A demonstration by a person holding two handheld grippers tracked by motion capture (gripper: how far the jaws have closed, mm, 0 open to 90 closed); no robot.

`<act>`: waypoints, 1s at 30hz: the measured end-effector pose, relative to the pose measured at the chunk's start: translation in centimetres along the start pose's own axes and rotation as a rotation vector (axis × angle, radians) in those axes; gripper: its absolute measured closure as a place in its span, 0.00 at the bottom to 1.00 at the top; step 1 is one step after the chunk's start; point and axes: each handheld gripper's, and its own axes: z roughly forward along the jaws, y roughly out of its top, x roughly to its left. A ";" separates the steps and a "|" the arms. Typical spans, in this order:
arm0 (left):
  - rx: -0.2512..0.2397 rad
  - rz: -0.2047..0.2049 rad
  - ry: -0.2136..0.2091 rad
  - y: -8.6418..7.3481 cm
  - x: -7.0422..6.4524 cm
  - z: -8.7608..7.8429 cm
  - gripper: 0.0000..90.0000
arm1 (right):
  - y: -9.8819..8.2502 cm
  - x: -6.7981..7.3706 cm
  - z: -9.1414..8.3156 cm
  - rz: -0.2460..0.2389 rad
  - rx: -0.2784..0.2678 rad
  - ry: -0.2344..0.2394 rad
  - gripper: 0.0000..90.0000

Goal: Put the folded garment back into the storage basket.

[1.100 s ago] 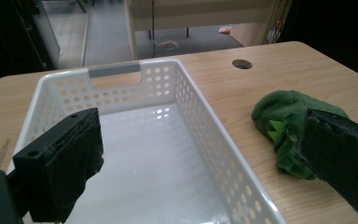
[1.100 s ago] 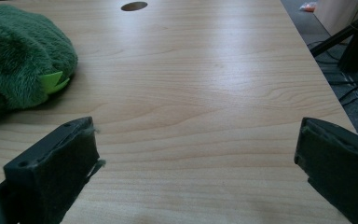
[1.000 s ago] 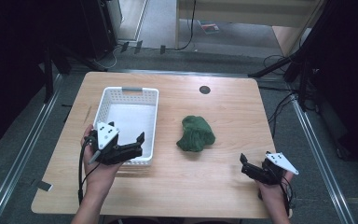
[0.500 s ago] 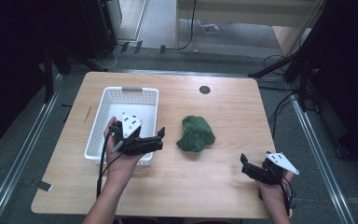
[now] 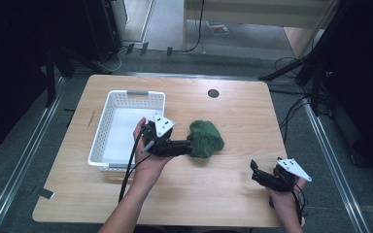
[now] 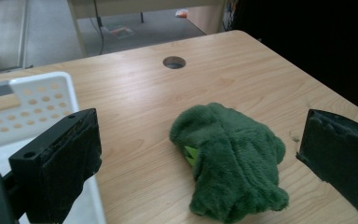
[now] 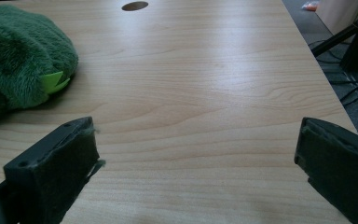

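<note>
A green plush toy (image 5: 206, 139) with small light-green spikes lies near the middle of the wooden table (image 5: 233, 111). My left gripper (image 5: 188, 146) is open right at its left side, its tips against the plush. In the left gripper view the plush toy (image 6: 230, 161) sits between and just beyond the two wide-apart black jaws, untouched by the pads. My right gripper (image 5: 255, 171) rests open near the table's front right, with nothing between its fingers. In the right gripper view the plush toy (image 7: 21, 58) lies at the far left, beyond the jaws.
A white perforated basket (image 5: 126, 99) stands on the left half of the table, empty inside, also seen as basket (image 6: 32, 102) at the left. A round cable hole (image 5: 213, 93) sits near the table's far edge. Dark stands and cables surround the table.
My left gripper has moved right from over the basket's front edge to the plush toy's left side. The right gripper and the plush have stayed put.
</note>
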 end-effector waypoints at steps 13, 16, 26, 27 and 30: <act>0.096 0.005 -0.040 -0.2 -2.8 4.2 0.00 | 0.0 0.0 0.0 0.003 0.003 0.005 0.00; 0.118 -0.003 -0.049 -0.3 -3.2 5.0 0.00 | 0.0 0.0 0.0 0.003 0.003 0.005 0.00; 0.202 -0.023 -0.052 -1.5 -4.2 8.8 0.00 | 0.0 0.0 0.0 0.007 0.004 0.007 0.00; 0.213 -0.015 -0.043 -1.7 -4.3 9.1 0.00 | 0.0 0.0 0.0 0.006 0.004 0.007 0.00; 0.224 -0.025 -0.040 -1.9 -4.5 9.8 0.00 | 0.0 0.0 0.0 0.005 0.004 0.008 0.00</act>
